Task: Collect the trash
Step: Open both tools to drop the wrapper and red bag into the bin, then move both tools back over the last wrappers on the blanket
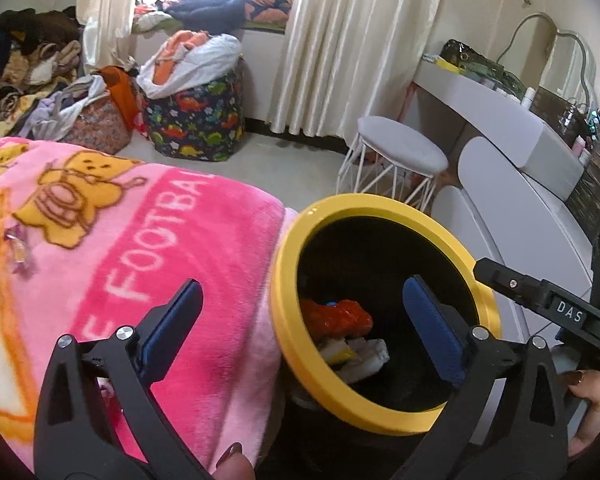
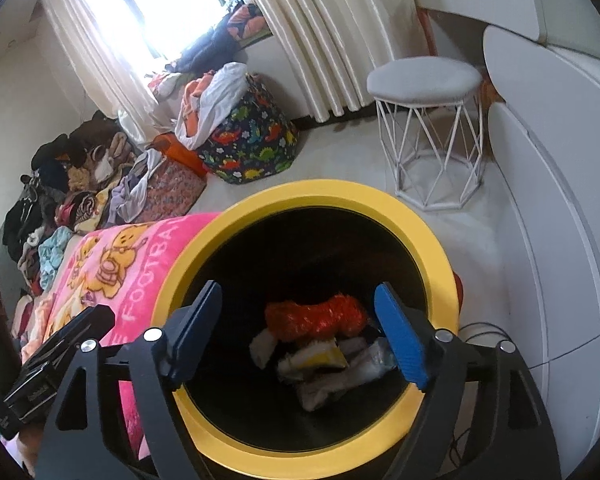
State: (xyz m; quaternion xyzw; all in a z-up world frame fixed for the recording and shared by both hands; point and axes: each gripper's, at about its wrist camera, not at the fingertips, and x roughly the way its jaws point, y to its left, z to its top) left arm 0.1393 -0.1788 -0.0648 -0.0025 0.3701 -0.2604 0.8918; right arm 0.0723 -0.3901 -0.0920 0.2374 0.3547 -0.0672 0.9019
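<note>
My landmark is the trash bin [image 2: 432, 236], a black tub with a broad yellow rim, standing on the floor just beside the bed. I hold both grippers over it, tilted down toward its mouth.

My right gripper [image 2: 300, 336] hangs directly above the opening. Its blue-padded fingers [image 2: 400, 340] are spread apart and released, with nothing between them but the view into the bin. My left gripper [image 1: 304, 328] sits toward the bed side of the bin, one finger [image 1: 172, 320] over the pink blanket [image 1: 148, 248], the other over the bin's mouth. These fingers too are spread wide and released, gripping nothing.

The trash lies at the bottom of the bin: a crumpled orange-red wrapper [image 2: 316, 316] on top, and below it a heap of pale scraps and packets [image 2: 328, 364], one with a yellow patch. Nothing of it touches either gripper.

The pink blanket, printed with yellow bears and white letters, drapes the bed edge and touches the bin's rim. Beyond the bin stands a white wire-legged stool [image 2: 428, 76], and farther off a dinosaur-print bag [image 2: 256, 136] stuffed with laundry. To the bin's other side curves a white dressing bench [image 1: 512, 120].
</note>
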